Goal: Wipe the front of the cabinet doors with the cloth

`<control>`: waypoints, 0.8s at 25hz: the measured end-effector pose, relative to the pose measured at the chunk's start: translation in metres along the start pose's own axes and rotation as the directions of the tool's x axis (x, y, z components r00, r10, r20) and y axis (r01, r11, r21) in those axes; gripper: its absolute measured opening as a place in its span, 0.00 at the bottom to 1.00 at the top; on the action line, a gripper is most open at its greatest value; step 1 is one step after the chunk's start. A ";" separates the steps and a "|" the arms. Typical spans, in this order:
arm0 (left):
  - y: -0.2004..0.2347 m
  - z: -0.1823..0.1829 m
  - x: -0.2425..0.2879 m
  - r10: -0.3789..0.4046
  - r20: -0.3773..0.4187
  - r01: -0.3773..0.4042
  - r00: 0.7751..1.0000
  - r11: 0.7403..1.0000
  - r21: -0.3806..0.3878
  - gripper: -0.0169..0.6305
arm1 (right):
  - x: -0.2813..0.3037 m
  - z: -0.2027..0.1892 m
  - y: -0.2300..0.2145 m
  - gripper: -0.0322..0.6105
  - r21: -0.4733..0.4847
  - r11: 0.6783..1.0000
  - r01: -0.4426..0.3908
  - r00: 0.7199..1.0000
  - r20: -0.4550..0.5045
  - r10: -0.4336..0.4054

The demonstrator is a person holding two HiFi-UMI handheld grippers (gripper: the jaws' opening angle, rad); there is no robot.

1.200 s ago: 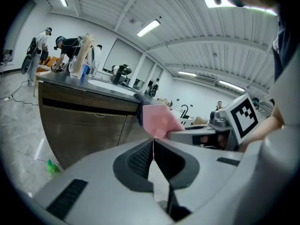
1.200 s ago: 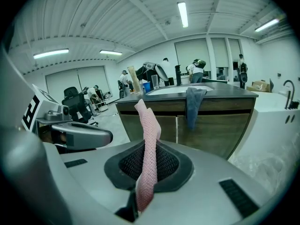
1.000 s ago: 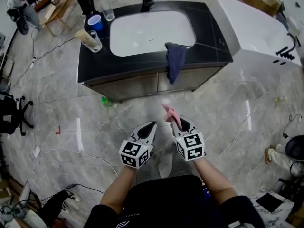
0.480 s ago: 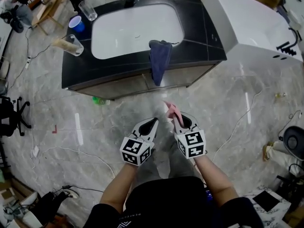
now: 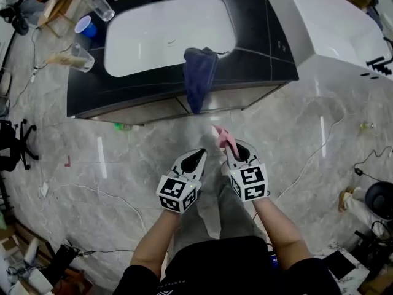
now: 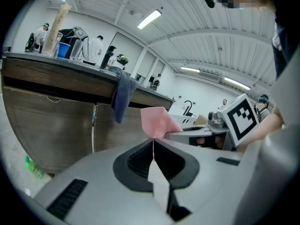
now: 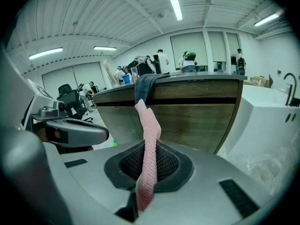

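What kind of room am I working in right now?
Probably a mock-up bathroom set in an open workshop or lab, not a home: a black-topped vanity cabinet with a white basin stands free beside a bathtub, with loose cables across the floor.

Count: left gripper (image 5: pixel 199 153) + right gripper (image 5: pixel 232 146) = 2; pink cloth (image 5: pixel 222 137) x1; blue towel (image 5: pixel 198 75) x1; cabinet doors (image 5: pixel 141 110) x2; blue cup (image 5: pixel 86 26) x1; clear glasses (image 5: pixel 102 6) x2.

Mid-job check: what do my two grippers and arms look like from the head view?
The left gripper and the right gripper both have light grey shells and tapering jaws lined in black. Each carries a white cube with black square markers. No cables show. The forearms are bare below short black sleeves.
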State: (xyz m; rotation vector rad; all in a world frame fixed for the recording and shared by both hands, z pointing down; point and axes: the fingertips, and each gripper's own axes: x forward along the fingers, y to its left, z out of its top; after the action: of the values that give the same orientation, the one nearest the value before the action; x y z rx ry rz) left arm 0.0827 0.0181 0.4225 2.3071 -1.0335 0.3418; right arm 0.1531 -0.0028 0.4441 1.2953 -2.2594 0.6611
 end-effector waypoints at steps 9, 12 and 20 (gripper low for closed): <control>0.027 -0.007 0.033 0.060 0.025 -0.059 0.998 0.998 -0.025 0.04 | 0.043 -0.006 -0.024 0.11 0.003 0.999 -0.035 0.999 0.006 0.035; 0.037 -0.009 0.040 0.081 0.037 -0.080 0.996 0.996 -0.034 0.04 | 0.058 -0.005 -0.028 0.11 0.013 0.999 -0.042 0.999 0.016 0.042; 0.057 -0.014 0.055 0.101 0.054 -0.099 0.993 0.994 -0.043 0.04 | 0.096 -0.004 -0.030 0.11 -0.011 0.998 -0.058 0.998 0.034 0.059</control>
State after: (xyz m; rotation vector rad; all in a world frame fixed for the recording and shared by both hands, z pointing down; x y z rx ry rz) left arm 0.0771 -0.0366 0.4810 2.2450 -1.1762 0.2949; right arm 0.1362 -0.0771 0.5096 1.2489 -2.3334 0.6515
